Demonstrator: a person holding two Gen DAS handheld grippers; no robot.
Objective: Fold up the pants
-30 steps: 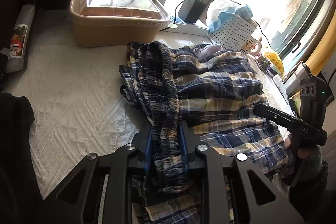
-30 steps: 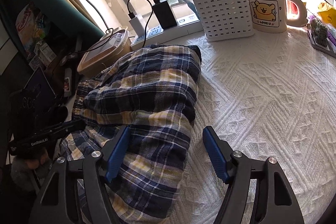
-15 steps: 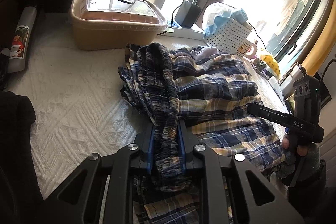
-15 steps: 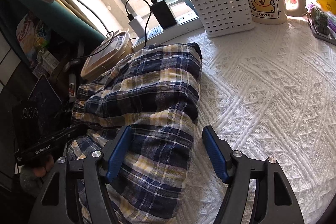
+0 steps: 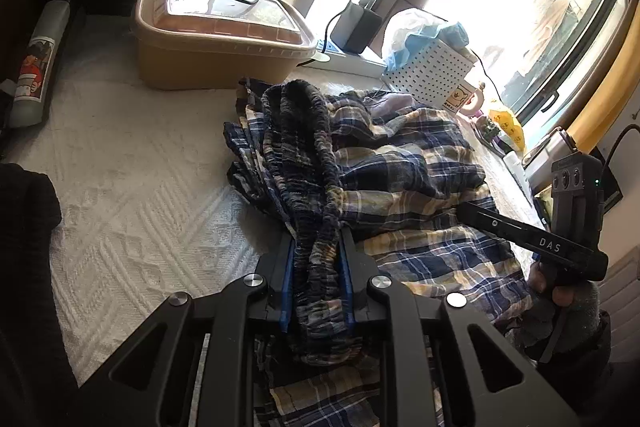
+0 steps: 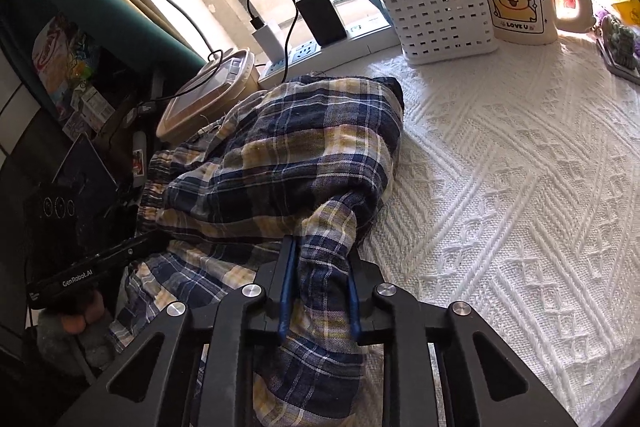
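Left wrist: left gripper (image 5: 316, 275) clamps pants (image 5: 400, 163) waistband | right gripper (image 6: 318, 291) pinches plaid fold, low

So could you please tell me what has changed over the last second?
The right gripper, open around the pants a second ago, has closed on a fold of the leg fabric. The left gripper stays clamped on the waistband, and the pants lie in the same spot.
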